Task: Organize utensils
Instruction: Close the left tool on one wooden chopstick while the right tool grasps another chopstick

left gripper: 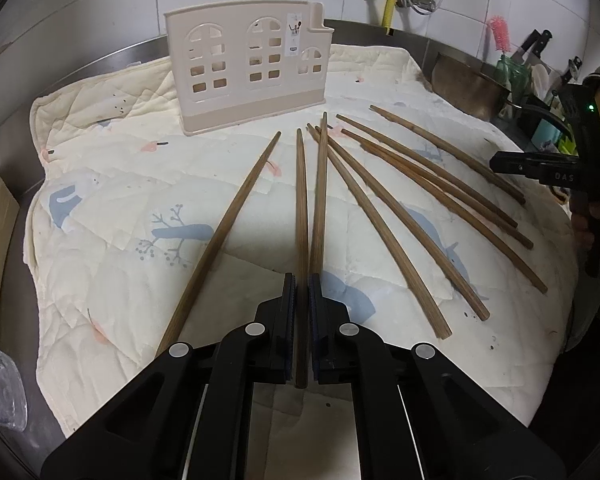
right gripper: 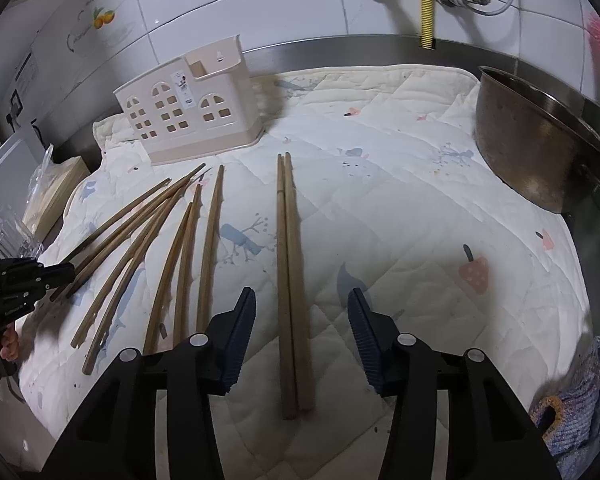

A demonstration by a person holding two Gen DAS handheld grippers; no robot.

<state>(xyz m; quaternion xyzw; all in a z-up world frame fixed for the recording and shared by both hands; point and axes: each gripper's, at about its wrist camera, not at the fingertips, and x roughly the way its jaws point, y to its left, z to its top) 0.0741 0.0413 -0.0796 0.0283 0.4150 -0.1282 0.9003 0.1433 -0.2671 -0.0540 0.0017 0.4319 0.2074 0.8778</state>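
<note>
The left gripper (left gripper: 302, 292) is closed on one wooden chopstick (left gripper: 301, 216). The right gripper (right gripper: 302, 320) hangs wide open above a chopstick pair (right gripper: 290, 280). Every chopstick visible lies on the quilted mat (right gripper: 400, 200); none shows in the beige utensil holder (left gripper: 246, 68). Organizing looks barely begun.

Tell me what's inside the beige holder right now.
Through the window cutouts of the beige holder only pale interior shows, and no chopstick ends stand above its rim. Its floor is hidden behind the solid base band.

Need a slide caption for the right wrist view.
Open right gripper straddles paired brown wooden chopsticks on white quilted mat, beige house-shaped holder behind.
</note>
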